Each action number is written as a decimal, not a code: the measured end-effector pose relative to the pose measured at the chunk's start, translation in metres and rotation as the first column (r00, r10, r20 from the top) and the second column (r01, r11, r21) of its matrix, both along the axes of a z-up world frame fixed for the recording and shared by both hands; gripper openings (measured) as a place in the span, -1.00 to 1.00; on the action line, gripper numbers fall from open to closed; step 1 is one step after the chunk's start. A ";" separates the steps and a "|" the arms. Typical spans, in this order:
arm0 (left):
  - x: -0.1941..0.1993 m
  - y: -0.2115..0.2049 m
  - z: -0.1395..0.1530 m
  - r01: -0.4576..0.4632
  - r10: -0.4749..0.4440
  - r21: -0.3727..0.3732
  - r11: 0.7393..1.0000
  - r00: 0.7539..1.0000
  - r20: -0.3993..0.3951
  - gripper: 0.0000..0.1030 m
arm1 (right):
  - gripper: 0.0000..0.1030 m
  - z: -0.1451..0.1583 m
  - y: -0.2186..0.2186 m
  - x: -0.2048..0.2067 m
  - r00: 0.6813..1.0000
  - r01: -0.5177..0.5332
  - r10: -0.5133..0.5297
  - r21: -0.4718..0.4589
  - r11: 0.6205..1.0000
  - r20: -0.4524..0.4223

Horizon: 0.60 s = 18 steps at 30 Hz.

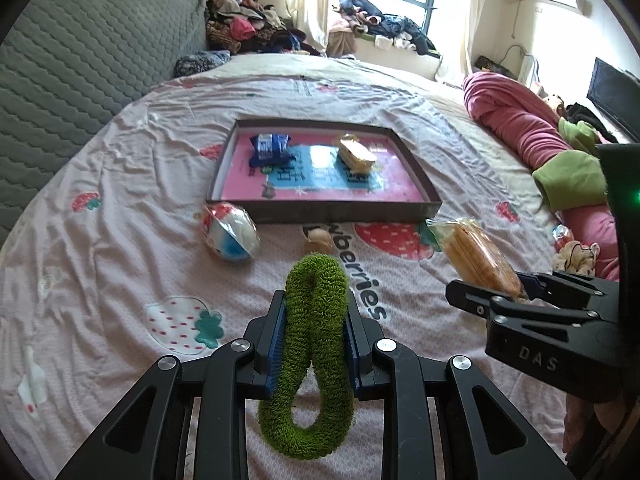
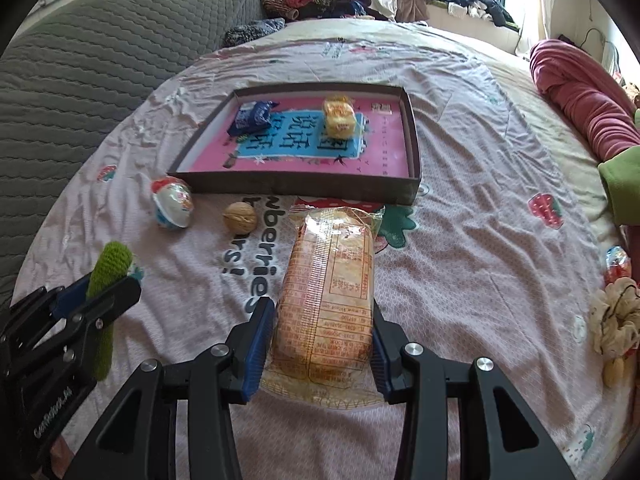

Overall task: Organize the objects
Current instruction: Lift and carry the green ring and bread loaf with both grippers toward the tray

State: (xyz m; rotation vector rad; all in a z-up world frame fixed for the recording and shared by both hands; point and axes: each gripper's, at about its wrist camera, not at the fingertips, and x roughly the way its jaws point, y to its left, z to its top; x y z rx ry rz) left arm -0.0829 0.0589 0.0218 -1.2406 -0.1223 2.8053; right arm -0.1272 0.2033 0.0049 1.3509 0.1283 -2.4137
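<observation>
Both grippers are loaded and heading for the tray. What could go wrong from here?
The green scrunchie hangs loosely below the left gripper, so it may snag the tray wall. The long cracker pack in the right gripper is held near one end and could sag or strike the walnut.

Black linkage tool point(image 1: 316, 344) with blue pads point(image 1: 277, 354), silver screws, "DAS" lettering.

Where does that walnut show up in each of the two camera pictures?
Left wrist: walnut at centre, partly hidden behind the green scrunchie.
Right wrist: walnut left of centre, in full view.
Shared landmark: the tray just behind it.
</observation>
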 end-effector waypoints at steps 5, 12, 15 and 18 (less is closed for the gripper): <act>0.009 0.000 0.021 -0.005 0.005 -0.005 1.000 0.999 -0.034 -0.49 | -0.14 0.023 0.002 0.015 0.999 -0.002 0.002 -0.004 1.000 -0.036; 0.024 0.000 0.051 -0.011 0.010 -0.012 1.000 0.996 -0.084 -0.49 | -0.15 0.058 0.004 0.035 0.996 -0.009 0.009 -0.009 1.000 -0.094; 0.030 -0.001 0.062 -0.017 0.016 -0.009 1.000 0.995 -0.097 -0.49 | -0.15 0.071 0.006 0.043 0.993 -0.012 0.010 -0.011 1.000 -0.118; 0.035 -0.001 0.074 -0.020 0.019 -0.009 1.000 0.993 -0.119 -0.49 | -0.15 0.085 0.007 0.051 0.990 -0.014 0.012 -0.014 1.000 -0.140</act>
